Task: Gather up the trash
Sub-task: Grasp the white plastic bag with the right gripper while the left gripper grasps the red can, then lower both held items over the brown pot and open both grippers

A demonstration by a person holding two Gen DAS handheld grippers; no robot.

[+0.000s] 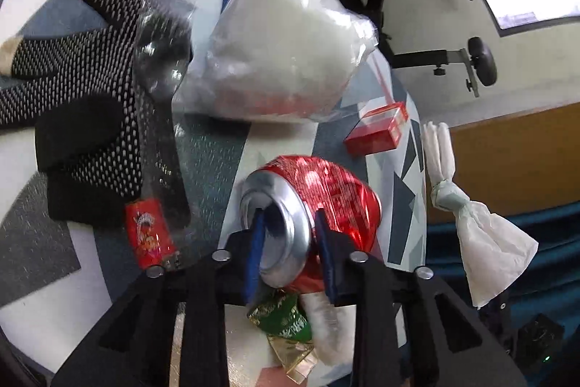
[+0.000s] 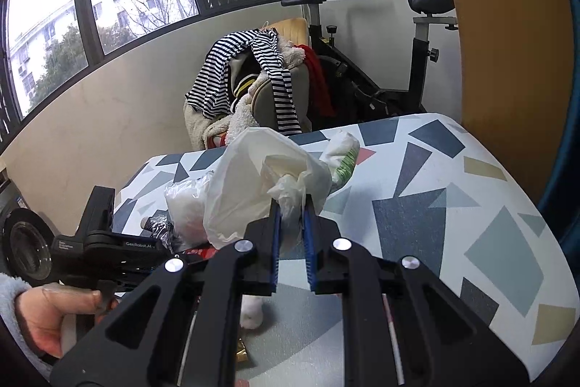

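Around the crushed red can (image 1: 319, 205) the patterned tabletop (image 1: 224, 162) was crowded: a clear plastic bag (image 1: 282, 53) bulged just beyond it, a black dotted glove (image 1: 90, 104) and a small red packet (image 1: 150, 234) blocked the left, and a red box (image 1: 377, 133) lay beyond it on the right. A green wrapper (image 1: 286, 318) lay below the can. In the right wrist view, the white bag (image 2: 253, 184) screened the middle, while the tabletop's right side (image 2: 471, 205) lay open, with only a wadded tissue (image 2: 342, 155) near the far edge.

Hidden and cut-off parts

The green wrapper (image 1: 281, 316) lies partly behind the fingers (image 1: 255, 249) at lower centre; the glove (image 1: 83, 118) is cut off at the left edge.
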